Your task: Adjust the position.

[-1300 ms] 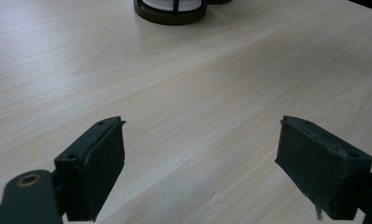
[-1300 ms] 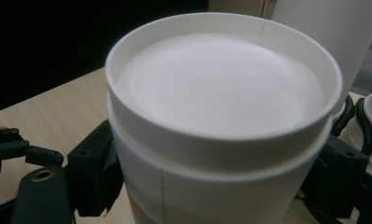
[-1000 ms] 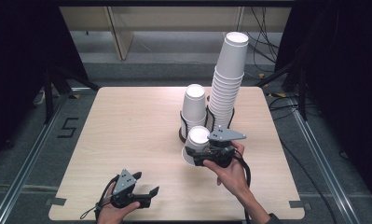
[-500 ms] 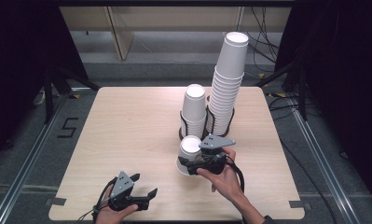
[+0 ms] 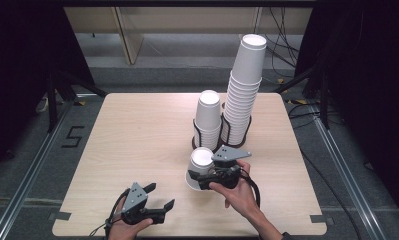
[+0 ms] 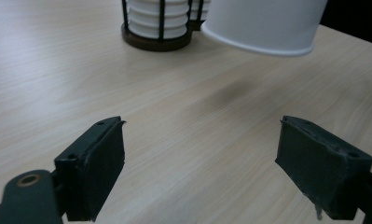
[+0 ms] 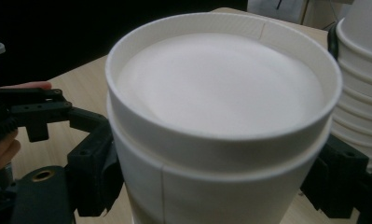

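Fig.: inverted white paper cups (image 5: 201, 167), two nested, base up, held above the table (image 5: 137, 140) near its centre, slightly toward 5 o'clock. In the right gripper view the cups (image 7: 221, 140) sit between the black jaws, pads pressed on the walls at 9 and 3 o'clock. Right gripper (image 5: 207, 177) thus grasps the cups from the 4 o'clock side.

At 12 o'clock from the held cups: short stack of cups (image 5: 208, 117) in a black wire holder (image 5: 199, 135); at 1 o'clock, tall stack (image 5: 244, 90) in a 2nd holder.

Left gripper (image 5: 159, 197) lies at approx. 7 o'clock, near the table's front edge, well apart from the cups. Left gripper view shows its jaws spread wide w/ nothing between them, only bare wood; released.
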### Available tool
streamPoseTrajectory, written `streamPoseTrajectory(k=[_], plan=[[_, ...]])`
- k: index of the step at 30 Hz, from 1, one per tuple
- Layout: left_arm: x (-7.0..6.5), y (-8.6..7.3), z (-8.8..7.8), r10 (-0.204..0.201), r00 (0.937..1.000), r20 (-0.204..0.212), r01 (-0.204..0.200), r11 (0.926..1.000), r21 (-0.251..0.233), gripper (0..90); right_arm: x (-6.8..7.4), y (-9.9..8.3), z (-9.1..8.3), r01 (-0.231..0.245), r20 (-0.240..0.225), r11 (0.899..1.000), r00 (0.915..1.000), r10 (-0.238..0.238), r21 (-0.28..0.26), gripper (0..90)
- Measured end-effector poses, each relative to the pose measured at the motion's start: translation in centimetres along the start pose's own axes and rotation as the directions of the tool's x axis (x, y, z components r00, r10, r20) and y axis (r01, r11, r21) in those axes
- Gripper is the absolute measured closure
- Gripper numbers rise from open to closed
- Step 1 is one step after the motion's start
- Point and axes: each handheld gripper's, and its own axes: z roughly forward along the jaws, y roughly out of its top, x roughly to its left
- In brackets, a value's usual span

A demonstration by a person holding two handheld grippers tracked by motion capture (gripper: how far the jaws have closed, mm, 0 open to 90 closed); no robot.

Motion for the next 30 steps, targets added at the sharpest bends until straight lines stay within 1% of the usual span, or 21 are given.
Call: streamPoseTrajectory(k=[1, 2, 3, 4, 6, 7, 8, 9, 10, 11, 13, 15, 18, 19, 21, 22, 25, 26, 27, 29, 30], plan=[[-0.1, 0.1, 0.2, 0.014, 0.9999, 0.005, -0.014, 0.9997, -0.019, 14.7, 0.1, 0.0, 0.1, -0.001, -0.023, 1.000, 0.9997, 0.001, 0.002, 19.4], [-0.1, 0.1, 0.2, 0.014, 0.9999, 0.005, -0.014, 0.9997, -0.019, 14.7, 0.1, 0.0, 0.1, -0.001, -0.023, 1.000, 0.9997, 0.001, 0.002, 19.4], [-0.3, 0.3, 0.5, 0.023, 0.9996, 0.017, -0.023, 0.9989, -0.040, 14.6, 0.3, 0.1, 0.2, 0.003, -0.020, 1.000, 0.9998, -0.003, 0.002, 19.3], [-0.2, 0.3, 0.8, 0.030, 0.9990, 0.033, -0.027, 0.9978, -0.061, 14.6, 0.3, 0.1, 0.3, 0.011, -0.034, 1.000, 0.9994, -0.011, -0.001, 19.4], [-0.3, 0.4, 0.9, 0.040, 0.9987, 0.032, -0.038, 0.9976, -0.058, 14.6, 0.4, 0.1, 0.4, 0.009, -0.033, 1.000, 0.9994, -0.009, -0.008, 19.3], [-0.3, 0.3, 1.2, 0.041, 0.9980, 0.047, -0.037, 0.9965, -0.075, 14.6, 0.6, 0.0, 0.4, -0.022, -0.038, 1.000, 0.9990, 0.022, -0.003, 19.4], [-0.3, 0.3, 1.5, 0.047, 0.9973, 0.056, -0.043, 0.9963, -0.075, 14.6, 0.7, 0.0, 0.6, 0.009, -0.041, 1.000, 0.9991, -0.009, -0.004, 19.3], [-0.4, 0.3, 1.6, 0.051, 0.9969, 0.060, -0.046, 0.9964, -0.071, 14.6, 0.7, 0.0, 0.7, 0.013, -0.054, 1.000, 0.9985, -0.013, -0.001, 19.4], [-0.4, 0.3, 1.8, 0.057, 0.9955, 0.076, -0.050, 0.9951, -0.085, 14.6, 0.9, 0.0, 0.7, 0.007, -0.045, 1.000, 0.9990, -0.007, 0.000, 19.4], [-0.4, 0.3, 1.8, 0.057, 0.9955, 0.076, -0.050, 0.9951, -0.085, 14.6, 0.9, 0.0, 0.7, 0.007, -0.045, 1.000, 0.9990, -0.007, 0.000, 19.4], [-0.6, 0.3, 2.1, 0.067, 0.9941, 0.086, -0.059, 0.9943, -0.088, 14.6, 1.4, -0.1, 1.0, -0.009, -0.068, 1.000, 0.9977, 0.009, -0.004, 19.4], [-0.7, 0.3, 2.3, 0.072, 0.9936, 0.086, -0.065, 0.9940, -0.088, 14.6, 1.6, -0.1, 1.1, 0.013, -0.080, 1.000, 0.9967, -0.013, 0.001, 19.4], [-0.7, 0.3, 2.6, 0.076, 0.9918, 0.102, -0.066, 0.9925, -0.104, 14.6, 2.1, -0.1, 1.3, 0.002, -0.090, 1.000, 0.9960, -0.001, 0.012, 19.4], [-0.8, 0.3, 2.5, 0.080, 0.9920, 0.098, -0.071, 0.9933, -0.092, 14.6, 2.2, -0.2, 1.4, 0.016, -0.094, 1.000, 0.9954, -0.015, 0.010, 19.4], [-0.8, 0.2, 2.7, 0.083, 0.9914, 0.102, -0.073, 0.9929, -0.094, 14.5, 2.2, -0.2, 1.5, 0.028, -0.092, 1.000, 0.9954, -0.027, 0.009, 19.4], [-0.8, 0.2, 2.7, 0.087, 0.9905, 0.107, -0.076, 0.9924, -0.096, 14.5, 2.4, -0.2, 1.6, 0.008, -0.100, 1.000, 0.9949, -0.007, 0.010, 19.4], [-1.0, 0.3, 2.8, 0.089, 0.9891, 0.117, -0.075, 0.9901, -0.119, 12.7, 2.5, -0.3, 2.0, 0.016, -0.136, 1.000, 0.9906, -0.015, 0.010, 19.4], [-1.0, 0.3, 2.7, 0.085, 0.9900, 0.112, -0.073, 0.9916, -0.107, 11.5, 2.8, -0.3, 1.9, -0.014, -0.126, 1.000, 0.9919, 0.017, 0.023, 19.5], [-1.0, 0.2, 2.9, 0.083, 0.9897, 0.117, -0.069, 0.9906, -0.118, 9.9, 2.8, -0.3, 2.1, 0.010, -0.123, 1.000, 0.9924, -0.008, 0.011, 19.5], [-1.0, 0.2, 2.9, 0.082, 0.9900, 0.115, -0.069, 0.9906, -0.118, 6.9, 2.8, -0.3, 2.1, 0.009, -0.130, 1.000, 0.9914, -0.007, 0.014, 19.5], [-1.0, 0.2, 2.9, 0.084, 0.9901, 0.113, -0.070, 0.9905, -0.119, 5.1, 3.1, -0.4, 2.3, -0.012, -0.157, 1.000, 0.9875, 0.013, 0.010, 19.5]])
